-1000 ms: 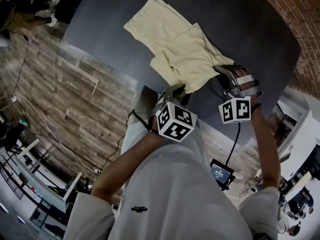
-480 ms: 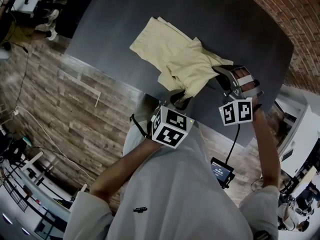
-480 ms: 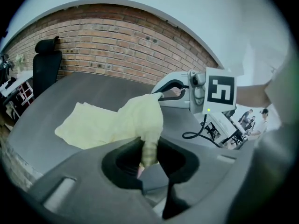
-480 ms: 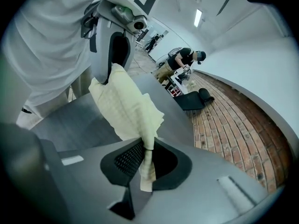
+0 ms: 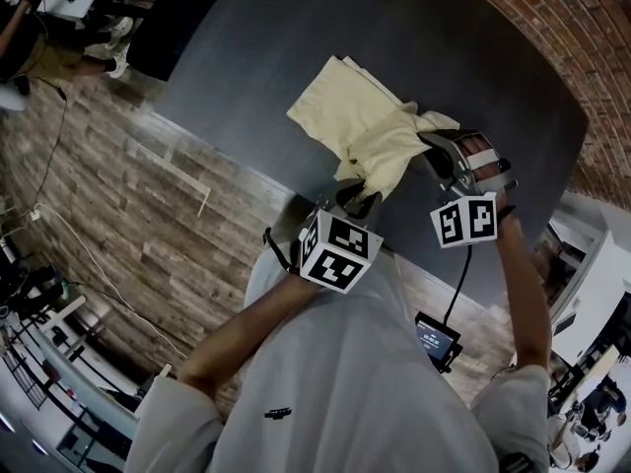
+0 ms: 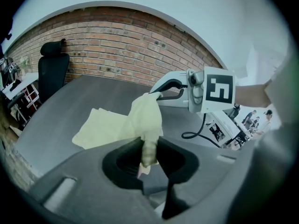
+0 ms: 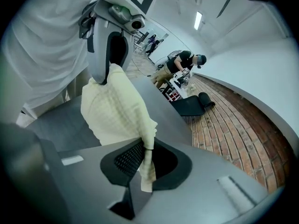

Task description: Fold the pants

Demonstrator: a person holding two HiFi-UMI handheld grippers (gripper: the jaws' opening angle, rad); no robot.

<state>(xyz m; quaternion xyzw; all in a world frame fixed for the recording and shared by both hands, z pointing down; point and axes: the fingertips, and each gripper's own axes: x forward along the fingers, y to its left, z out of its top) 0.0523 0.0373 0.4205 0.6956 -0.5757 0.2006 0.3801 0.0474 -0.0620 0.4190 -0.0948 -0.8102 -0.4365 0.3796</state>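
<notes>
Pale yellow pants point(image 5: 357, 118), bunched, near end aloft over grey table point(image 5: 296, 28)

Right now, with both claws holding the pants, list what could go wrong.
1. The left claw, whose jaws have just been closing, pinches only a thin bunch of the pants; it may slip out.
2. The right claw also holds just an edge.
3. The far end lies on the table and could drag crooked.

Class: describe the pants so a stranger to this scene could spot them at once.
Find the big dark table next to the brick wall. The pants lie on it, toward the person's side. They are the only pale yellow cloth there, bunched and raised at one end.
</notes>
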